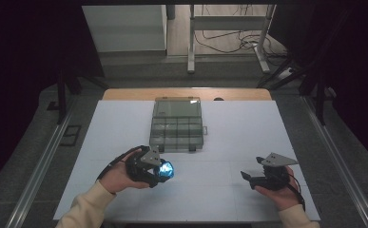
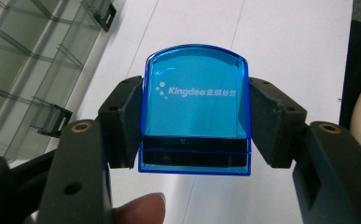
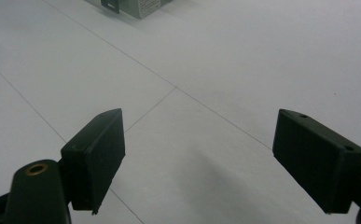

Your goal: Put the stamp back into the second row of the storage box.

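Left gripper has its fingers clamped on a blue translucent block with white "Kingdee" print, one pad on each side face, block sitting square between them. In the high view the block hangs over the near-left part of the white worktop, just near of the clear compartment box, not touching it. The box lies open at the middle of the worktop, lid flipped to the far side, dividers showing, latches on the near edge. The compartments look empty, though the glare makes that hard to confirm.

Right gripper rests at the near right, well apart from the box, fingers spread wide with nothing between them, bare worktop beyond.

Likely step: carry the block into one of the box's compartments. To do it well:
- keep the squeeze steady; the smooth plastic sides could slip
- clear the near wall and latches before going down
- line the block's faces up with the dividers so it drops in flat rather than catching on an edge
- lower until it seats, then release
- the block looks wide next to the cells, so pick a larger compartment
- the right gripper could steady the box if it slides.
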